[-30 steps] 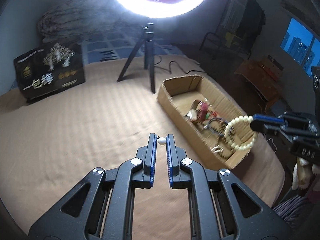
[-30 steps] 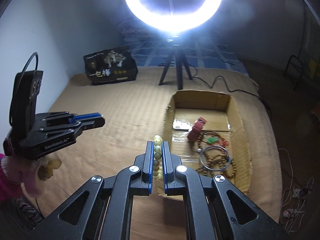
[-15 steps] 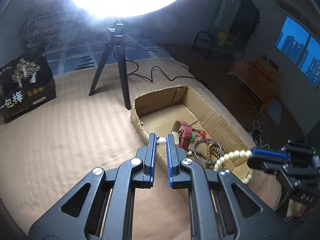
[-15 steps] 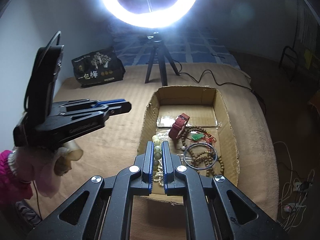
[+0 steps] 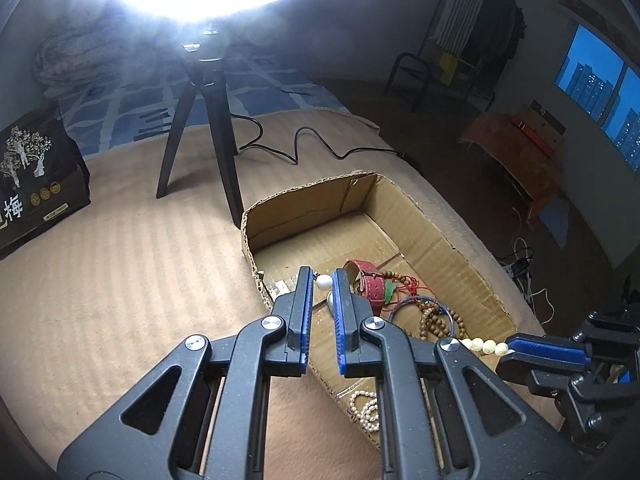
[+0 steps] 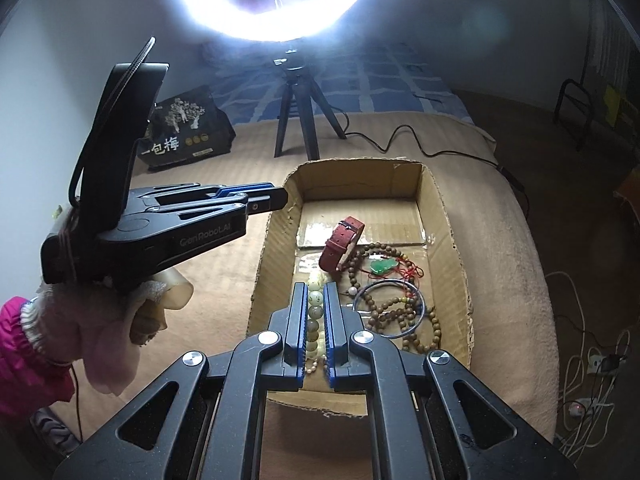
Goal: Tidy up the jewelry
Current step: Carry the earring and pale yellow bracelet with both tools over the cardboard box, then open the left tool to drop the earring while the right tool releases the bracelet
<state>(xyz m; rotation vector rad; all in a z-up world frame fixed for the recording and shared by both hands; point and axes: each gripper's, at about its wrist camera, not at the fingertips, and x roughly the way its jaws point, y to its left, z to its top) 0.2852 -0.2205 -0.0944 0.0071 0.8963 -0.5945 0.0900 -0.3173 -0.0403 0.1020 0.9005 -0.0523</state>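
The left gripper (image 5: 323,282) sits in the lower middle of the left wrist view, over the near left corner of the cardboard box (image 5: 448,236). Its two blue pads are close together and pinch a small white pearl (image 5: 324,281) right at the tips. A second pale bead shows just below it in the gap (hard to say what it is).

The right gripper (image 6: 316,298) is in the lower middle of the right wrist view. Its pads are narrow too, closed on a string of big pale beads (image 6: 315,312). The string runs straight along the fingers, pointing from the bottom of the frame up toward the box. One bead pokes out past the tips. In the left wrist view the same beads (image 5: 482,347) stick out sideways from the right gripper (image 5: 516,350) at the lower right, pointing left.

The long box lies on a tan bed cover (image 6: 224,280), its long side running away toward the top of the frame. Inside it are a red watch strap (image 6: 340,244), a green pendant on red cord (image 6: 383,266), brown wooden beads (image 6: 400,308) and a thin blue ring bangle (image 6: 390,308), all near each other in the middle.

A bright ring light on a tripod (image 6: 298,116) stands behind the box at the top. A black bag with white trees (image 6: 186,128) sits at the upper left.
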